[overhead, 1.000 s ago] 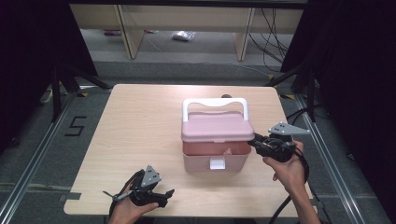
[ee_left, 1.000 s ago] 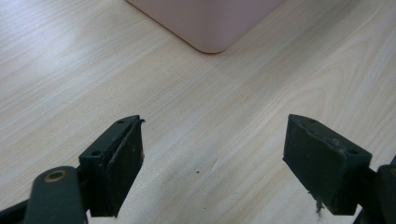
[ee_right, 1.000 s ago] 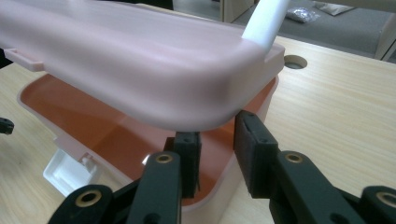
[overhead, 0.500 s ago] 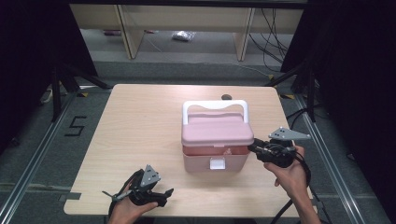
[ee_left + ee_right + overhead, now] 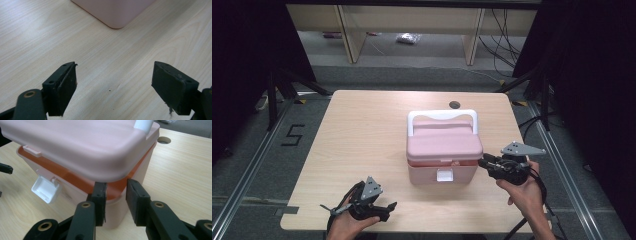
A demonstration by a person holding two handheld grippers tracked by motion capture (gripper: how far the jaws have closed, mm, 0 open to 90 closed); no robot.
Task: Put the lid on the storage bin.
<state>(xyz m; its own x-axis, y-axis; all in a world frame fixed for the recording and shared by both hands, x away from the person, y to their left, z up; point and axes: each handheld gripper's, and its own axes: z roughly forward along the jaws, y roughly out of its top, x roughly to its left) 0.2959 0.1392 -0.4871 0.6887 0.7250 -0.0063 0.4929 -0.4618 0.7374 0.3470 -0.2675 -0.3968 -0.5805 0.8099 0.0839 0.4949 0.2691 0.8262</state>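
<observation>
On the middle of the table (image 5: 362,125) sits the pink box (image 5: 442,150), and the right gripper (image 5: 116,195) is right at its near right corner, fingers (image 5: 100,197) parted only narrowly, poised at the rim just under the lid's overhang, gripping nothing. Over at the front left edge, the left gripper (image 5: 113,82) has its fingers spread wide and empty, the box corner well ahead. Lid slightly raised, orange showing beneath, white handle (image 5: 442,117) upright, white latch (image 5: 46,188) hanging loose.

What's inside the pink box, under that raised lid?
Through the gap under the lid of the pink box, the right gripper view shows an orange band, apparently an inner tray's rim. The lid covers anything deeper.
</observation>
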